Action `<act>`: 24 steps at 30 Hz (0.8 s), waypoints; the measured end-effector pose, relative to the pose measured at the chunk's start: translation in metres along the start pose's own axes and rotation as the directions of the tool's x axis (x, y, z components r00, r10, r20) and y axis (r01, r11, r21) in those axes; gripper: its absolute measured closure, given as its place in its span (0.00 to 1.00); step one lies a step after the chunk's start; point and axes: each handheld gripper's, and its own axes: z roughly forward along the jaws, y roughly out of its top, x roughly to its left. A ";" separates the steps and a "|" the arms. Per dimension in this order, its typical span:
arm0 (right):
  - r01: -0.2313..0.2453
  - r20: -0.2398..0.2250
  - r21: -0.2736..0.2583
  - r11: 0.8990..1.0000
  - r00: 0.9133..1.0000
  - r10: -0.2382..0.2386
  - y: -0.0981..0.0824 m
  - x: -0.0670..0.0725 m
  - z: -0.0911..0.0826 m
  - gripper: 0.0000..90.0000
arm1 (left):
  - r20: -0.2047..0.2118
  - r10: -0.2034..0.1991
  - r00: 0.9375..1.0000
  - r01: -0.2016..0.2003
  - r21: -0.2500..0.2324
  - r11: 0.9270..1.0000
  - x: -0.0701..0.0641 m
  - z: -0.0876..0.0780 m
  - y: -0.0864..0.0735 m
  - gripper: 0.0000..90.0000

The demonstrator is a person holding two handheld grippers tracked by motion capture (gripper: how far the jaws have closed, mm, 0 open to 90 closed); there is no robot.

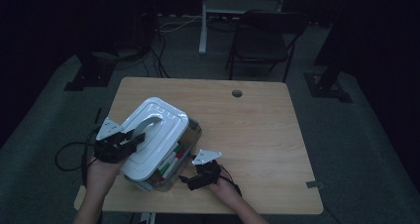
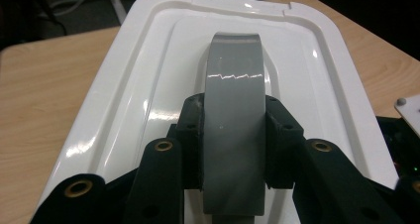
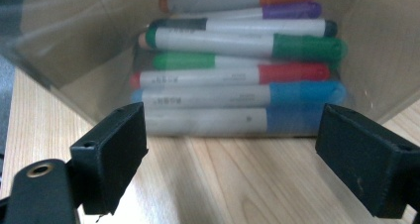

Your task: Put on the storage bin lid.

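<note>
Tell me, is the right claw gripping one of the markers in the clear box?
No, the right claw stands open over bare table, outside the clear box that holds the markers.

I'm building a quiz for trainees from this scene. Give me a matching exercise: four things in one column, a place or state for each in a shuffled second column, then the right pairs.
Things:
1. white lid
2. markers
3. left hand-held gripper
4. right hand-held gripper

Places or states:
A. jaws open, facing the clear box
B. stacked inside the clear box
C. shut on the grey handle
D. tilted, lifted askew over the box

Pairs: 1-D, 2-B, 3-C, 4-A
</note>
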 end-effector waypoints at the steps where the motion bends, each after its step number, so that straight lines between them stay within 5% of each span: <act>1: 0.001 0.000 0.010 1.000 1.000 -0.001 -0.002 0.000 -0.001 0.13 | 0.003 0.000 1.000 0.000 0.006 1.000 -0.001 0.002 -0.001 0.76; 9: -0.017 0.041 0.004 1.000 0.999 0.017 -0.011 -0.011 -0.015 0.14 | 0.024 -0.007 1.000 0.005 0.076 0.997 -0.008 0.029 -0.009 0.76; 24: -0.046 0.064 -0.001 0.999 0.997 0.046 -0.017 -0.022 -0.028 0.14 | 0.023 -0.027 0.999 0.025 0.074 0.997 -0.022 0.037 -0.011 0.76</act>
